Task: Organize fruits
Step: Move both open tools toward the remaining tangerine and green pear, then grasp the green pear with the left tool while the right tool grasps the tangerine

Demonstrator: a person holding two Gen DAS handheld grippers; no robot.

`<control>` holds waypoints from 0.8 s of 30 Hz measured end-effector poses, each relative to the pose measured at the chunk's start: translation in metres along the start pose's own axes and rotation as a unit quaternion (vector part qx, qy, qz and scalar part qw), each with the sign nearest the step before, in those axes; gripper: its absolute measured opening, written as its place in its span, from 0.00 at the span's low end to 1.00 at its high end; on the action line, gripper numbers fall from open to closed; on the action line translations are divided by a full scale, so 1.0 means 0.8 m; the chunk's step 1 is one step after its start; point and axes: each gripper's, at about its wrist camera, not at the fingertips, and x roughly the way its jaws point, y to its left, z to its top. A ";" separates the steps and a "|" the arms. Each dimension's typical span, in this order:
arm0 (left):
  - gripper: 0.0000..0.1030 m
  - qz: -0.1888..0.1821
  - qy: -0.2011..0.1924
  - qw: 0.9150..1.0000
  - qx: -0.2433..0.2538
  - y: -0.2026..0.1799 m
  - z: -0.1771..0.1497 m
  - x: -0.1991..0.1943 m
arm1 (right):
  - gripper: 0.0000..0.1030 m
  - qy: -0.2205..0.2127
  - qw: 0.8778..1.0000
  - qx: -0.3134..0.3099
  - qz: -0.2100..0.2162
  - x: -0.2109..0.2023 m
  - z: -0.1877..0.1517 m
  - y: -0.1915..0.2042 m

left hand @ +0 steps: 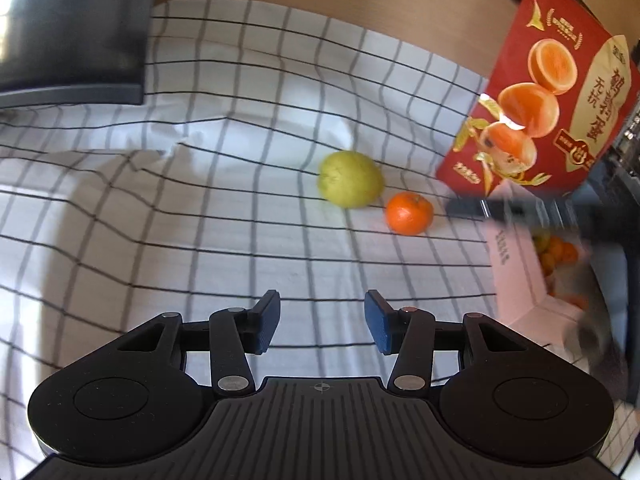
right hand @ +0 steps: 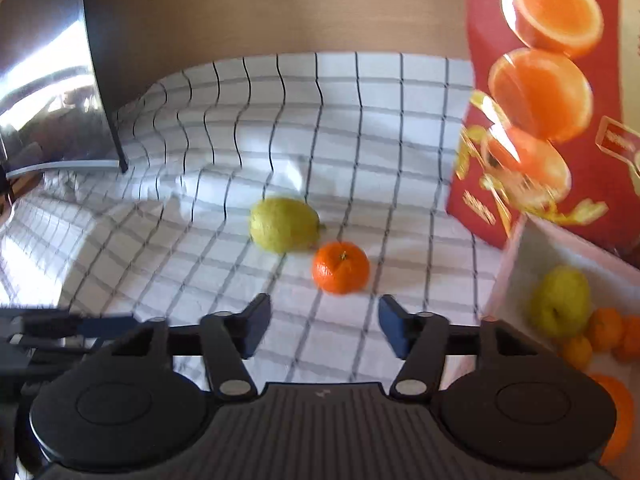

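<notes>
A white cloth with a dark grid pattern (right hand: pixel 360 152) covers the table in front of me, wrinkled toward the back. At my right stands an open cardboard fruit box (right hand: pixel 516 280) with pale inner walls and a raised red lid printed with oranges (right hand: pixel 536 92). Inside it I see a yellow-green pear (right hand: pixel 562 302) and several small oranges (right hand: pixel 606 328), so I judge most of the sorting is done and only the last pieces are left out.

Two fruits lie on the cloth, out in the open: a yellow-green pear-like fruit (right hand: pixel 284 224) and, just beside it on the box side, a small orange mandarin (right hand: pixel 340 267). From here I cannot tell whether they touch.

My right gripper (right hand: pixel 324 326) is spread wide and holds nothing. It hovers close over the cloth, with the mandarin just ahead of its blue-padded fingertips and slightly right of centre. My left gripper (left hand: pixel 320 320) is also released and empty, farther back from both fruits.

I read this as the approach to the mandarin with the right tool. The next move calls for easing forward until the fruit sits between the pads, closing gently so the round skin does not squirt out, and not nudging the neighbouring green fruit into a roll. Then a short carry right, over the box wall.
</notes>
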 end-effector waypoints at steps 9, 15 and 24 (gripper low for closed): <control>0.50 0.033 0.014 0.998 -0.049 0.045 -0.036 -0.040 | 0.69 0.036 0.994 0.097 0.032 0.119 0.060 0.000; 0.50 0.059 0.007 0.998 -0.024 0.063 -0.028 -0.052 | 0.69 0.052 0.992 0.105 0.044 0.135 0.061 -0.001; 0.50 0.049 -0.041 0.987 0.150 0.004 0.066 0.002 | 0.67 0.060 0.992 0.113 0.023 0.109 0.032 -0.037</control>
